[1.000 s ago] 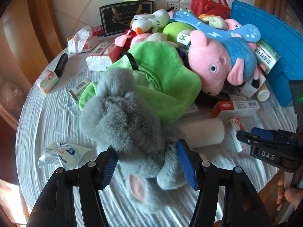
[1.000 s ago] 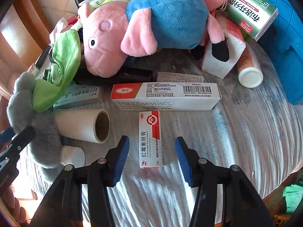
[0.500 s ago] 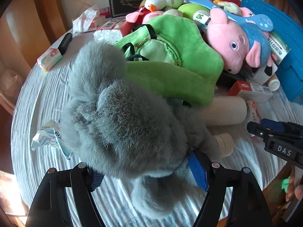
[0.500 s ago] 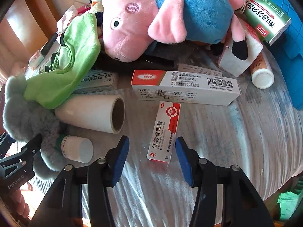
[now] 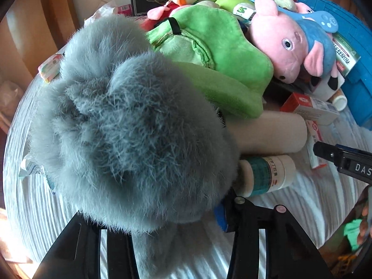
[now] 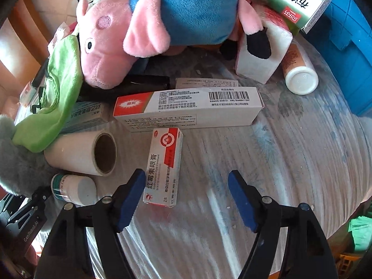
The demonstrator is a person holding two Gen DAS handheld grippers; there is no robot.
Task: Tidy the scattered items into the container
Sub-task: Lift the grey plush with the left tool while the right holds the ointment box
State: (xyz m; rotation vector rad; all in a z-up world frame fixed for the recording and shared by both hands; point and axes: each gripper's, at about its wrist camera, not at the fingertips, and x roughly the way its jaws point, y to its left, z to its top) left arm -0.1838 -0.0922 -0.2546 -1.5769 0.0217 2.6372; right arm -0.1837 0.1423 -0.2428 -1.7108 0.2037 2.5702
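The grey plush (image 5: pixel 130 139) fills most of the left wrist view, its fur bulging up between the jaws of the left gripper (image 5: pixel 148 218); the jaws are closing with the toy between them, one blue pad just showing at its right flank while the other is buried in fur, so whether they already press on it cannot be told. It looks light and very soft: it should squash a good deal before a hold firms up, and long fur can slip, so a bite deep into the stuffed body seems safer than one on an ear or limb. The left gripper points steeply down onto the toy at the near edge of the worktop (image 5: pixel 290 211). The right gripper (image 6: pixel 186 197) also tilts steeply down, over the ointment box (image 6: pixel 164 165), which lies flat just in front of the long carton (image 6: pixel 188 108). Its jaws are opening, the left pad touching or almost touching the box's edge, the right pad well clear. That box is light, stiff and thin-walled, best pinched across its narrow width near the middle, gently enough not to crush it. The blue container (image 6: pixel 348 37) stands at the far right of the worktop, beyond the pig (image 6: pixel 151 25).
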